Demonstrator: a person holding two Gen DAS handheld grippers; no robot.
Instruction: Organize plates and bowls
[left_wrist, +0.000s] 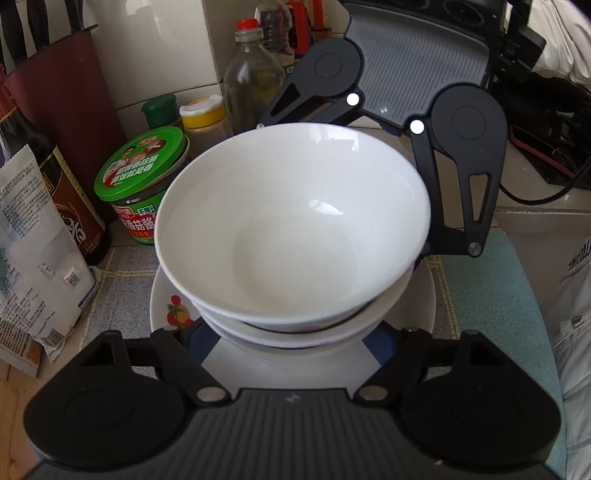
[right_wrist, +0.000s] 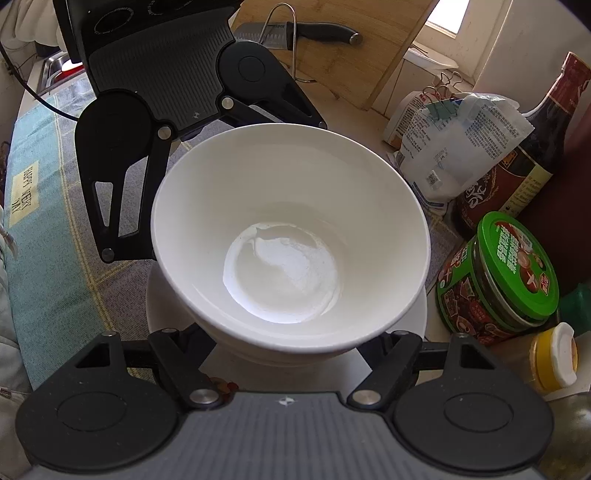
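Note:
A stack of white bowls (left_wrist: 295, 236) sits on a white plate (left_wrist: 166, 295) with a fruit print. It fills the middle of both views; the top bowl (right_wrist: 291, 236) is empty. My left gripper (left_wrist: 291, 343) faces the stack from one side, its arms spread wide around the base of the bowls, over the plate. My right gripper (right_wrist: 291, 354) faces it from the opposite side, spread the same way. Each gripper shows in the other's view, beyond the bowls: the right one (left_wrist: 406, 122) and the left one (right_wrist: 155, 122). The fingertips are hidden under the bowls.
A green-lidded jar (left_wrist: 140, 184), sauce bottles (left_wrist: 59, 192), a clear bottle (left_wrist: 251, 85) and a white bag (left_wrist: 37, 251) crowd one side of the stack. A checked cloth (right_wrist: 48, 221) covers the counter. A cutting board and knife (right_wrist: 325, 37) stand behind.

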